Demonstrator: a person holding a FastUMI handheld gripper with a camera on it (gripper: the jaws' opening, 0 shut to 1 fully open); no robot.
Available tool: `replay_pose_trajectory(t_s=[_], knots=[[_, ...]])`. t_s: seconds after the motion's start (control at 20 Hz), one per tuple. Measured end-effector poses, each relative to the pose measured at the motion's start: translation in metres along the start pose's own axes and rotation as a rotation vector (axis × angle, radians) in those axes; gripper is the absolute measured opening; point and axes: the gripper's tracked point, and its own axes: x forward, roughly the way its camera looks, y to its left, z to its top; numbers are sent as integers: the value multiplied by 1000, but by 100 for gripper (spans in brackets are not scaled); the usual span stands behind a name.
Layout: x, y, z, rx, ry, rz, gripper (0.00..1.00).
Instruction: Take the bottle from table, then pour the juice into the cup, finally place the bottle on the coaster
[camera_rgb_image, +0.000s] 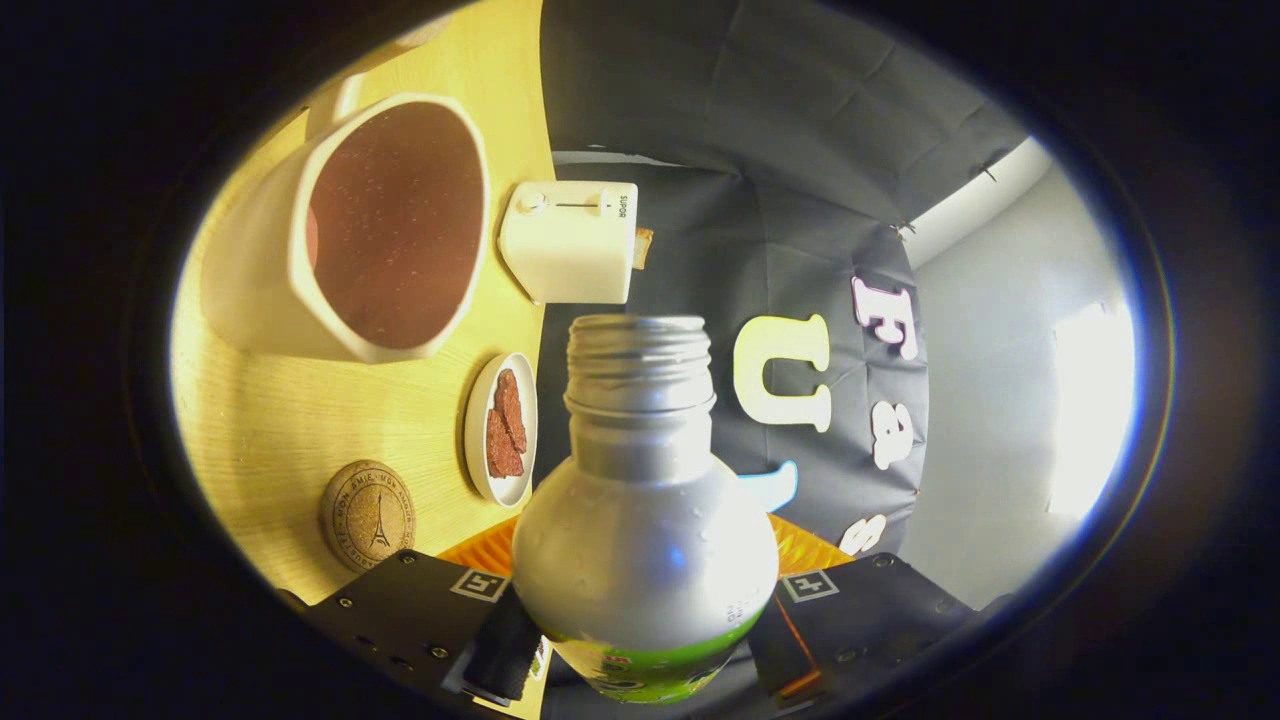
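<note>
The tool (640, 625) is clamped on the silver metal bottle with a green label band (645, 540); one finger presses on each side of its lower body. The bottle sits between the fingers, its threaded neck pointing forward, uncapped, with small droplets on its shoulder.

The view is rolled, so the pale wooden surface (300, 430) appears as a wall to one side of the tool. Beyond the fingers and off to that side is the large white ceramic cup with a dark brown speckled interior (370, 225); its opening faces the tool. The bottle mouth is apart from the cup rim. Whether liquid is in the cup cannot be told.

Nearer the tool, on the same surface, lies the round cork coaster printed with a tower emblem (368, 515). Between coaster and bottle is a small white plate holding reddish-brown pieces (502, 428). Beyond the plate stands a white toaster (572, 242). An orange ribbed mat (480, 550) shows just ahead of the fingers.
</note>
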Motion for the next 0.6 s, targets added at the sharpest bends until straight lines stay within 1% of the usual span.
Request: replay_pose_trajectory(t_s=[0.1, 0.3, 0.45, 0.6], knots=[[-1, -2, 0, -30, -10, 8, 83], [-1, -6, 2, -104, -27, -10, 83], [1, -7, 1, -127, -29, -9, 83], [1, -12, 5, -162, -42, -27, 83]])
